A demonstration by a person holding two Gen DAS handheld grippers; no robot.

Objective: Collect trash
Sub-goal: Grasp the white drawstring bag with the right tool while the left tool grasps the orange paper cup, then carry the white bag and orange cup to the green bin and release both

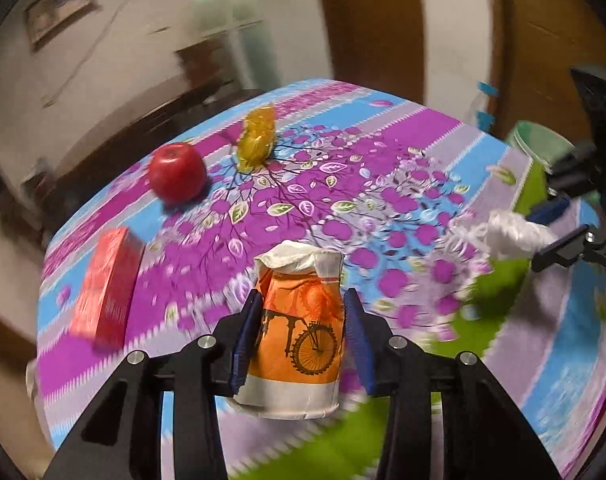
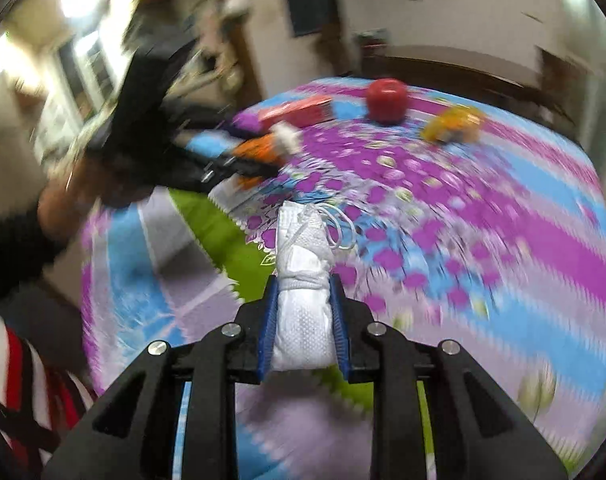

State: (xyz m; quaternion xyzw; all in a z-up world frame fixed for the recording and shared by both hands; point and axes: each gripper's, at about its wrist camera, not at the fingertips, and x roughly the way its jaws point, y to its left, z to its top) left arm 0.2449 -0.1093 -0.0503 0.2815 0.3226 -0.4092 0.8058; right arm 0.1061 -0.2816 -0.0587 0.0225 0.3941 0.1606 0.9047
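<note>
My left gripper is shut on a crushed orange paper cup with a bicycle print, held above the flowered tablecloth. My right gripper is shut on a white face mask with its ear loops dangling forward. In the left wrist view the right gripper and the mask show at the right, next to a green bin. In the right wrist view the left gripper with the cup shows at the upper left. A yellow wrapper lies at the table's far side.
A red apple and a red box sit on the table's left part in the left wrist view. They also show at the far edge in the right wrist view, the apple and the box. Both views are motion-blurred.
</note>
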